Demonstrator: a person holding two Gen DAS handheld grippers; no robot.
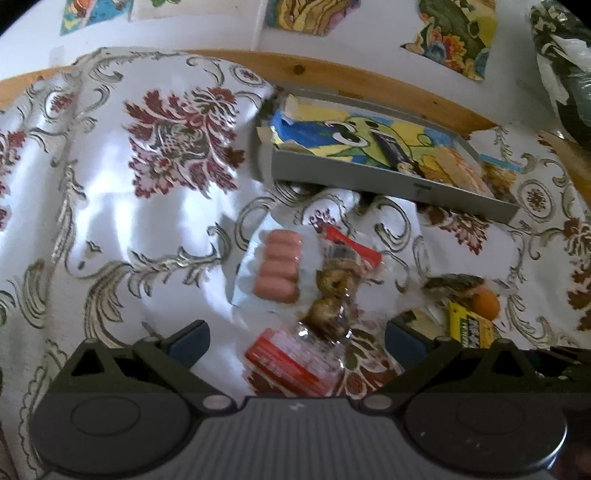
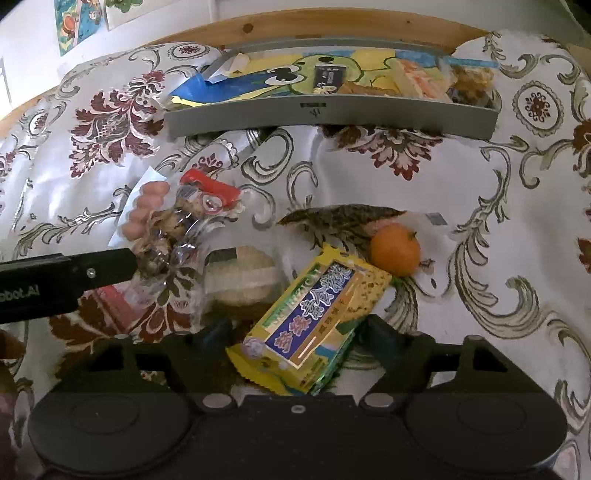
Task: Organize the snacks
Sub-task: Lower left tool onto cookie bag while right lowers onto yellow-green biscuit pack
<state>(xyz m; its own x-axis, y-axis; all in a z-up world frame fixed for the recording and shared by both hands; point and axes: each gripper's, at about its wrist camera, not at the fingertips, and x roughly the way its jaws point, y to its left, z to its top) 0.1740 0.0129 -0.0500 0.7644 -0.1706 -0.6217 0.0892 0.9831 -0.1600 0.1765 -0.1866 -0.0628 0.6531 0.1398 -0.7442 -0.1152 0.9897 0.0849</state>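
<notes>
The left gripper stands with its fingers spread wide and nothing between them, hovering over a clear bag of dark round snacks. The right gripper has its two fingers on either side of a yellow snack packet; the pads are hidden behind the packet, so I cannot tell whether they are actually pressing it.

The flowered tablecloth covers most of both views, and the left-wrist picture is smeared with blur. At the far side, a grey tray lies with its long side running left to right, along the wooden edge. It holds a cartoon-printed sheet, a dark packet and some pale packets at its right end; their labels are too small to read.

The yellow snack packet lies near the middle of the cloth, its long axis slanting from lower left to upper right, with the upper end pointing toward an orange just beside it. Its lower end is cut off by the gripper body.

Left of it sits a pale stack of round crackers in clear wrap, partly hidden. Further left lie the bag of dark snacks, a pack of pink sausages, and a red packet half covered by the bag.
</notes>
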